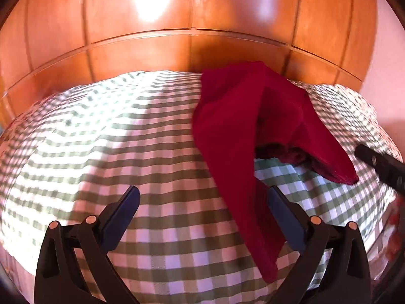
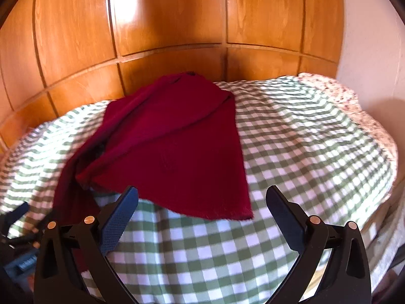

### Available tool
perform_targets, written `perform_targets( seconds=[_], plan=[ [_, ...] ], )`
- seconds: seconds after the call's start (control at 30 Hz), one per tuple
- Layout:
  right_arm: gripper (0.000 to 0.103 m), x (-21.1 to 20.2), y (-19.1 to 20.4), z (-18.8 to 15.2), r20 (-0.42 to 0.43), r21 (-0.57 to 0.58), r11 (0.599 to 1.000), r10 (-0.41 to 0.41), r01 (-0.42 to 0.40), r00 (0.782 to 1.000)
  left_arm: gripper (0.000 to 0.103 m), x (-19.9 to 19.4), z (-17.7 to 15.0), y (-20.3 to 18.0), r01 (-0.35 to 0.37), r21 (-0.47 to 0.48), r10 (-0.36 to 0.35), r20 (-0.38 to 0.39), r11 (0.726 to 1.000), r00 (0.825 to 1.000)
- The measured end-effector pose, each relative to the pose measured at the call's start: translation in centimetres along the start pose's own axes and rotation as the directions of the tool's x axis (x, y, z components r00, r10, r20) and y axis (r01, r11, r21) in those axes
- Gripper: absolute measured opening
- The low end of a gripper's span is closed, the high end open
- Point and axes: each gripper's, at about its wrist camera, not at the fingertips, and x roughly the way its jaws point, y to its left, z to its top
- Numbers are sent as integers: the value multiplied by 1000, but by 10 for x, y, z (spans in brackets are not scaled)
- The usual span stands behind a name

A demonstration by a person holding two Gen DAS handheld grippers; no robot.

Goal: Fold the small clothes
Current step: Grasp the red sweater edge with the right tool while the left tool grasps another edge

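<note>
A dark red garment [image 1: 227, 131] [image 2: 177, 139] lies loosely doubled over on the green-and-white checked bedspread [image 1: 114, 139] [image 2: 303, 139]. In the left wrist view one long strip of it runs down toward me and ends beside the right-hand finger [image 1: 283, 212] of my left gripper [image 1: 202, 197], which is open and holds nothing. My right gripper [image 2: 202, 200] is open too, its tips just short of the garment's near hem. The right gripper's black finger [image 1: 379, 164] shows at the right edge of the left wrist view, close to a garment corner.
A glossy wooden panelled wall [image 1: 177, 25] [image 2: 177, 25] stands right behind the bed. A pale wall [image 2: 367, 50] closes the right side. A floral sheet edge [image 2: 354, 106] marks the bed's right border, where it drops off. Part of the left tool [image 2: 17, 228] shows at lower left.
</note>
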Motion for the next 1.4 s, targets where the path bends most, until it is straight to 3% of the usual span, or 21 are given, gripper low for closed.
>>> perform_targets(
  seconds=[0.13, 0.2, 0.23, 0.27, 0.3, 0.43, 0.47, 0.57, 0.67, 0.77, 0.87, 0.93, 1.03, 1.07, 1.1, 1.13, 1.17, 1.2, 1.23, 1.33, 1.4],
  plan=[
    [94, 14, -5, 19, -18, 53, 994, 94, -93, 995, 79, 15, -3, -9, 54, 31, -52, -61, 998, 997],
    [86, 28, -4, 32, -43, 102, 978, 185, -179, 982, 42, 23, -5, -10, 72, 51, -67, -88, 996, 994],
    [85, 41, -2, 39, -80, 143, 956, 269, -256, 960, 31, 27, -6, -9, 81, 51, -75, -105, 995, 992],
    [84, 52, 1, 42, -109, 176, 935, 330, -309, 938, 10, 31, -5, -3, 111, 28, -106, -129, 993, 986],
    [82, 63, 3, 45, -132, 207, 913, 381, -350, 915, 5, 31, -4, 2, 134, 1, -133, -135, 991, 982],
    [61, 111, 24, 51, -224, 293, 847, 512, -444, 829, 4, 18, 13, 27, 161, -49, -164, -68, 986, 984],
    [43, 117, 30, 54, -228, 290, 844, 519, -452, 824, 4, 13, 24, 38, 151, -62, -153, -36, 987, 988],
    [12, 107, 40, 69, -187, 221, 853, 513, -473, 838, 4, 3, 58, 73, 96, -111, -92, 37, 989, 995],
    [7, 89, 30, 92, -126, 108, 894, 447, -435, 886, 4, 4, 103, 117, 28, -189, -11, 86, 982, 996],
    [7, 76, 0, 117, -58, 21, 945, 327, -326, 943, 4, 13, 144, 148, -72, -213, 98, 115, 974, 989],
    [7, 80, -45, 143, -7, -13, 990, 138, -138, 990, 4, 37, 182, 172, -166, -249, 195, 95, 954, 976],
    [7, 90, -84, 161, 13, 4, 1000, -8, 8, 1000, 4, 51, 201, 186, -215, -267, 243, 79, 940, 967],
    [7, 112, -136, 180, 1, 25, 980, -197, 197, 980, 11, 73, 223, 198, -285, -296, 312, 50, 912, 949],
    [7, 121, -144, 185, -3, 31, 970, -241, 241, 971, 28, 76, 227, 200, -288, -300, 314, 43, 909, 948],
    [7, 128, -156, 189, -6, 42, 957, -286, 286, 958, 59, 75, 227, 201, -296, -313, 324, 41, 903, 945],
    [8, 136, -168, 192, -24, 59, 951, -302, 303, 953, 66, 72, 224, 198, -294, -322, 327, 54, 900, 943],
    [24, 142, -176, 193, -41, 74, 949, -303, 306, 952, 69, 74, 222, 198, -277, -329, 318, 76, 903, 945],
    [65, 147, -182, 193, -55, 87, 941, -324, 327, 945, 69, 74, 217, 193, -251, -329, 292, 81, 910, 953],
    [83, 149, -189, 191, -61, 107, 928, -352, 357, 934, 68, 74, 208, 189, -222, -326, 258, 72, 919, 964],
    [90, 146, -193, 179, -59, 157, 925, -340, 345, 939, 68, 77, 169, 165, -53, -325, 74, 55, 944, 996],
    [90, 142, -191, 157, -99, 178, 951, -237, 252, 966, 66, 85, 149, 147, 53, -317, -49, 18, 947, 999]
  ],
)
